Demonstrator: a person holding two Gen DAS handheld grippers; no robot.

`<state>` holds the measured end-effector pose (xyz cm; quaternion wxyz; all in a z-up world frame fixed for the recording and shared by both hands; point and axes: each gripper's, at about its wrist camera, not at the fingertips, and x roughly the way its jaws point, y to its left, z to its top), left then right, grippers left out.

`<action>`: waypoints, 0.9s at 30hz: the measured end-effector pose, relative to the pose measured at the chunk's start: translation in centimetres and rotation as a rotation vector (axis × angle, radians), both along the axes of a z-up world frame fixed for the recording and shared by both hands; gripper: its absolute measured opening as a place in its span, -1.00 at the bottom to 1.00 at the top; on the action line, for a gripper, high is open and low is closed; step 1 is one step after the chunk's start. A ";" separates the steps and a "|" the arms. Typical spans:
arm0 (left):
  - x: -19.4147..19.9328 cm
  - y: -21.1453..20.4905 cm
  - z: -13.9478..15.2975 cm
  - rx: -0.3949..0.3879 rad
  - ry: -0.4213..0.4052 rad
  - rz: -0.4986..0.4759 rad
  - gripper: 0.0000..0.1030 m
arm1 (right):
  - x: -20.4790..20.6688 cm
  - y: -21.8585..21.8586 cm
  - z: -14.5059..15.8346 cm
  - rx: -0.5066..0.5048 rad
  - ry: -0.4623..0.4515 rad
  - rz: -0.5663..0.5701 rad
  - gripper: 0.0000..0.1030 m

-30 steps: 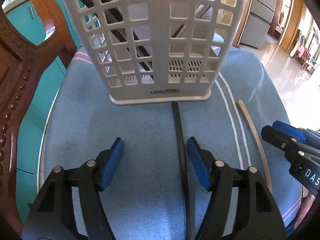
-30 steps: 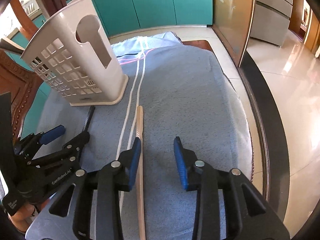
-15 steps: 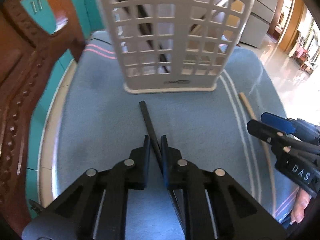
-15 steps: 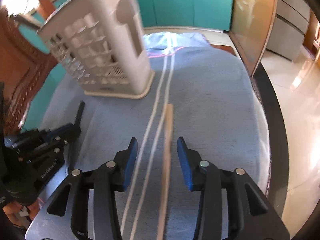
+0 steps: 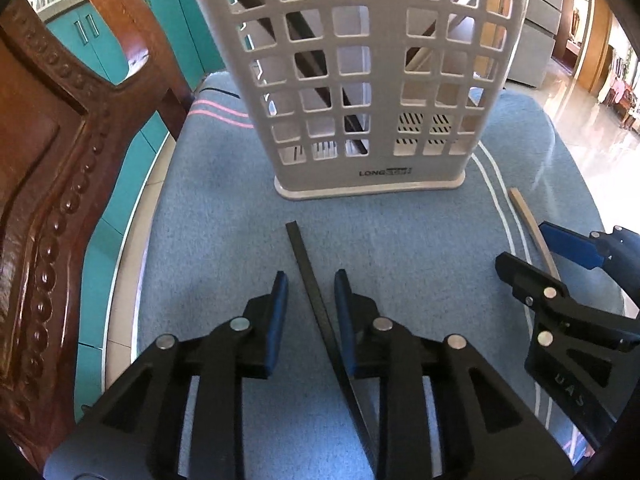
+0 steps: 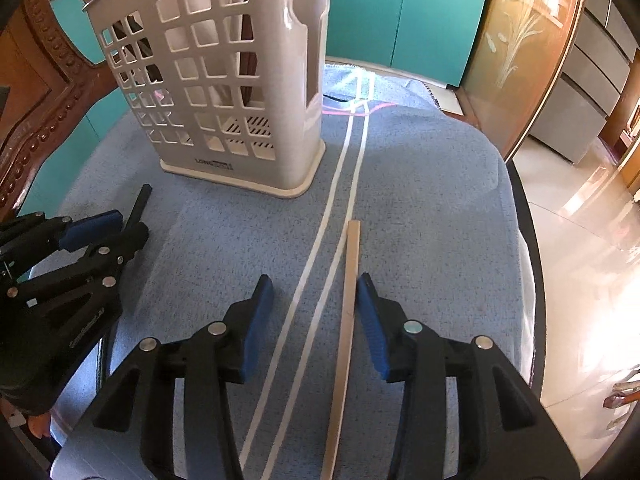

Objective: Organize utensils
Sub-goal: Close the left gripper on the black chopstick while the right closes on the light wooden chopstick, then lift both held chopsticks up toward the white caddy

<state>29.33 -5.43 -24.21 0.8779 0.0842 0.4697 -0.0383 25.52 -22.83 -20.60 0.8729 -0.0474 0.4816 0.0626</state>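
Observation:
A white slotted utensil basket [image 5: 360, 80] stands upright on a blue towel [image 5: 224, 208], with dark and pale sticks leaning inside it. A black chopstick [image 5: 304, 256] lies on the towel in front of it, running back between the fingers of my left gripper [image 5: 311, 276]. Those jaws are opening, and the stick sits closer to the right pad with a gap on its left. A wooden chopstick [image 6: 351, 264] lies beside the towel's white stripes. My right gripper [image 6: 314, 280] straddles it, open, the stick close to its right pad.
A carved wooden chair back [image 5: 48, 160] rises close on the left. Teal cabinets [image 6: 380, 12] stand behind the towel, and shiny floor [image 6: 580, 220] drops away on the right. From the right wrist, the left gripper [image 6: 130, 224] and the basket [image 6: 224, 92] are at the left.
The left jaws closed onto the black chopstick, skewing it leftwards, then parted again. The right gripper shifted and rolled, so the wooden chopstick went from its left pad to near its right pad.

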 end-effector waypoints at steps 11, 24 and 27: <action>1.0 -2.6 -0.5 -0.013 -0.008 -0.016 -0.80 | 0.0 -2.1 0.5 0.055 0.008 -0.030 -0.88; -6.3 0.2 8.3 -0.201 -0.236 -0.008 -0.86 | -7.1 -6.2 10.0 0.264 -0.294 -0.026 -0.87; -8.6 1.3 11.5 -0.233 -0.282 -0.012 -0.86 | -9.2 -5.7 12.9 0.280 -0.357 -0.006 -0.87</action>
